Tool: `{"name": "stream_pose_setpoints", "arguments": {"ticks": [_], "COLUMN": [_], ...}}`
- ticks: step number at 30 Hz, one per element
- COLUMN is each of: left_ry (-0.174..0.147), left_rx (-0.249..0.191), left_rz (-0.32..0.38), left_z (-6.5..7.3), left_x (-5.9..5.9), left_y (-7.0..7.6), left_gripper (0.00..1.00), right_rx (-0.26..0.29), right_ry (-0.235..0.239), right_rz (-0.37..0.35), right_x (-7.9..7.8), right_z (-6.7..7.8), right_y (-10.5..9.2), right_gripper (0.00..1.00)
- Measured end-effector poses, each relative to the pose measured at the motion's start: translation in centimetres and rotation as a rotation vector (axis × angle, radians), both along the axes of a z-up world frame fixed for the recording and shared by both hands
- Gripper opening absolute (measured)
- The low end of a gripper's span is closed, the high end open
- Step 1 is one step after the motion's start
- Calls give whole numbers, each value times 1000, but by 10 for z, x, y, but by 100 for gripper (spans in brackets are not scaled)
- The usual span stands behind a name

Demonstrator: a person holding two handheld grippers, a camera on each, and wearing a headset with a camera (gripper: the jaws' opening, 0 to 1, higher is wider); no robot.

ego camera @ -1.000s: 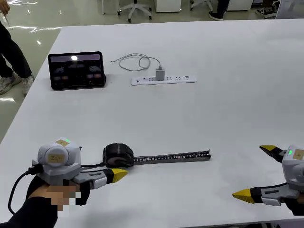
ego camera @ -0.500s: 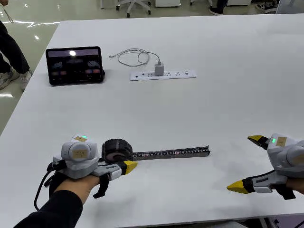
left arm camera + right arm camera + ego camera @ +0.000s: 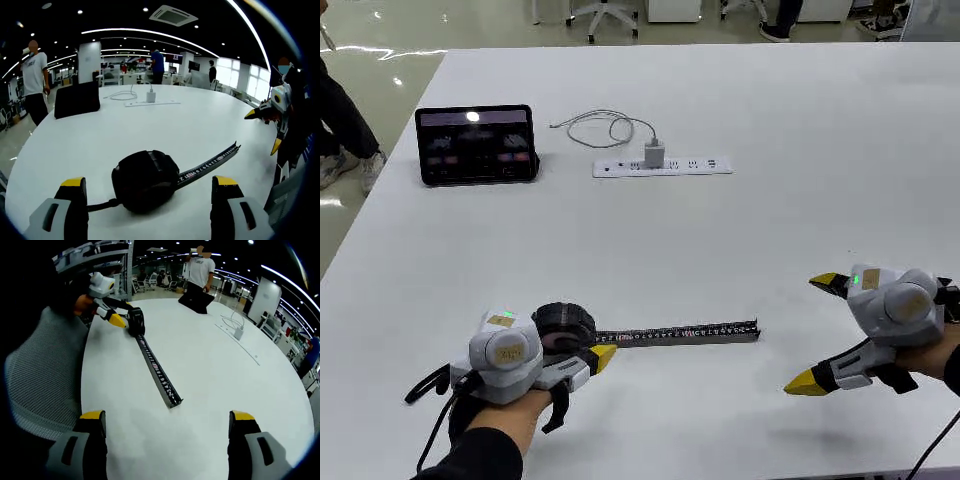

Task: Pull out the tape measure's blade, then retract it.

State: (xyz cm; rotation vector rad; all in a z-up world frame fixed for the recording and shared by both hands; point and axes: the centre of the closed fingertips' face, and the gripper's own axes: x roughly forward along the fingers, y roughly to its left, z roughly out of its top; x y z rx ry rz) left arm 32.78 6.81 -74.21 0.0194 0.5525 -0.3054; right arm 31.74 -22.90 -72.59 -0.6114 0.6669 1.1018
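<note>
The left tool (image 3: 149,182) has slid forward, jaws spread around the round black tape measure case (image 3: 565,325) on the white worktop (image 3: 720,230); best pinch it squarely while the spread right tool (image 3: 810,332) steadies the dark drawn-out blade (image 3: 680,332)

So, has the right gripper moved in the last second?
Yes. Against the blade, which lies still on the table, the right gripper has closed in on its free end, without touching it.
</note>
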Motion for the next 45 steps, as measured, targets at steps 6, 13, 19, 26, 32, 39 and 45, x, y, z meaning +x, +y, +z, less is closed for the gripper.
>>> {"name": "stream_pose_setpoints", "arguments": {"ticks": [6,13,19,26,32,39,45], "left_ry": [3,-10,2,6,7,9,10], "left_rx": [-16,25,32,8,-2,6,-3], "left_rz": [-5,-48,-72,-44,-35,-47,-44], "left_z": [-3,-6,-10,-9,-10,-11,-11], "left_x": [-1,-3,-4,-3,-3,-4,-3], "left_y": [-2,-14,-18,-12,-12,-14,-13], "left_gripper": [100,100,100,100,100,100,100], "right_rx": [-74,-112,-136,-181,-209,-250,-257], "right_ry": [21,32,52,82,97,131,144], "right_rz": [113,216,280,292,311,342,338], "right_x": [8,21,33,37,37,32,31], "right_z": [-13,-22,-27,-41,-51,-64,-66], "right_y": [14,23,31,28,28,29,28], "right_gripper": [93,90,78,65,48,32,24]}}
